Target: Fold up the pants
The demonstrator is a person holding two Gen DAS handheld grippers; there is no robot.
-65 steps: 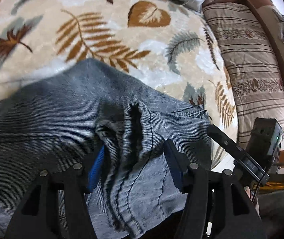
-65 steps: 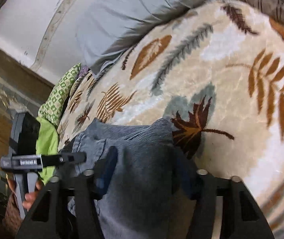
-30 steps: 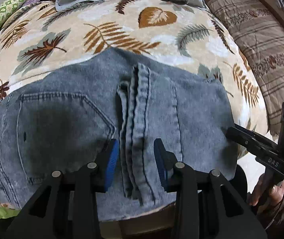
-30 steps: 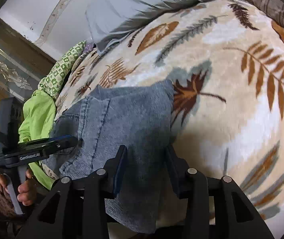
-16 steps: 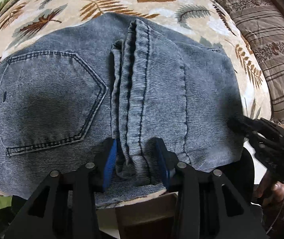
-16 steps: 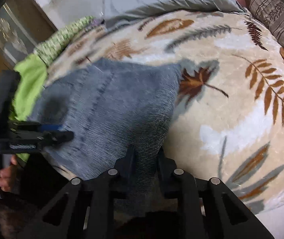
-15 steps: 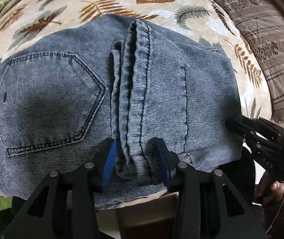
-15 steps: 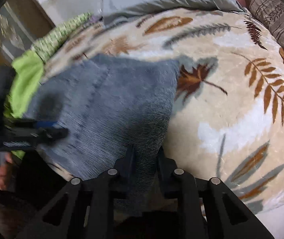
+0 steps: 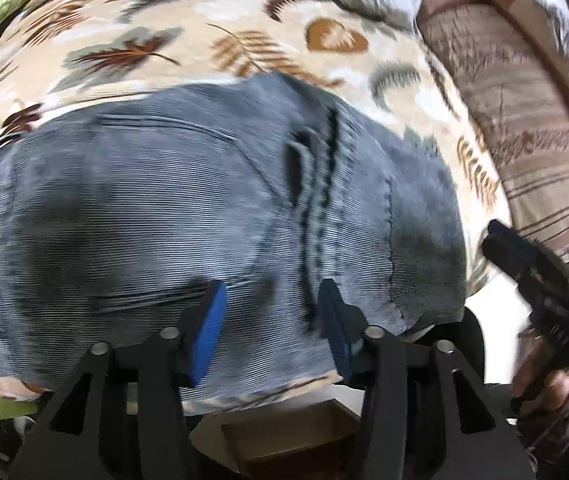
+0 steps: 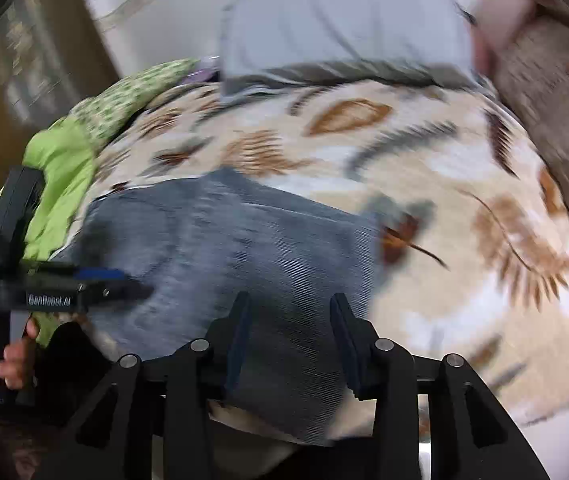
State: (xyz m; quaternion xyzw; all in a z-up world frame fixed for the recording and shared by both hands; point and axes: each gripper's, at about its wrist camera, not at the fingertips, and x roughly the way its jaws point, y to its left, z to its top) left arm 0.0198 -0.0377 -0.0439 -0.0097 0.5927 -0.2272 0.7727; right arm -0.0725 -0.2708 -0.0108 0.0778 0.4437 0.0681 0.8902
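Note:
Grey-blue denim pants [image 9: 164, 216] lie folded on the leaf-patterned blanket [image 9: 156, 48], back pocket up, with a bunched seam ridge [image 9: 320, 184] near the middle. They also show in the right wrist view [image 10: 244, 252]. My left gripper [image 9: 270, 320] is open above the near edge of the pants, with its blue pads apart and nothing between them. My right gripper [image 10: 288, 332] is open over the near right part of the pants. Each gripper shows in the other's view: the right one [image 9: 540, 280] and the left one [image 10: 64, 284]. Both views are blurred.
A grey pillow [image 10: 344, 28] lies at the far end of the bed. A striped brown cushion [image 9: 524, 128] runs along the right side. Green cloth [image 10: 60, 168] is bunched at the left. The bed's near edge and a brown box [image 9: 292, 436] lie below my left gripper.
Both grippers have opened and let go of the pants, which now lie flat on the blanket. Both have drawn back a little toward the bed's near edge.

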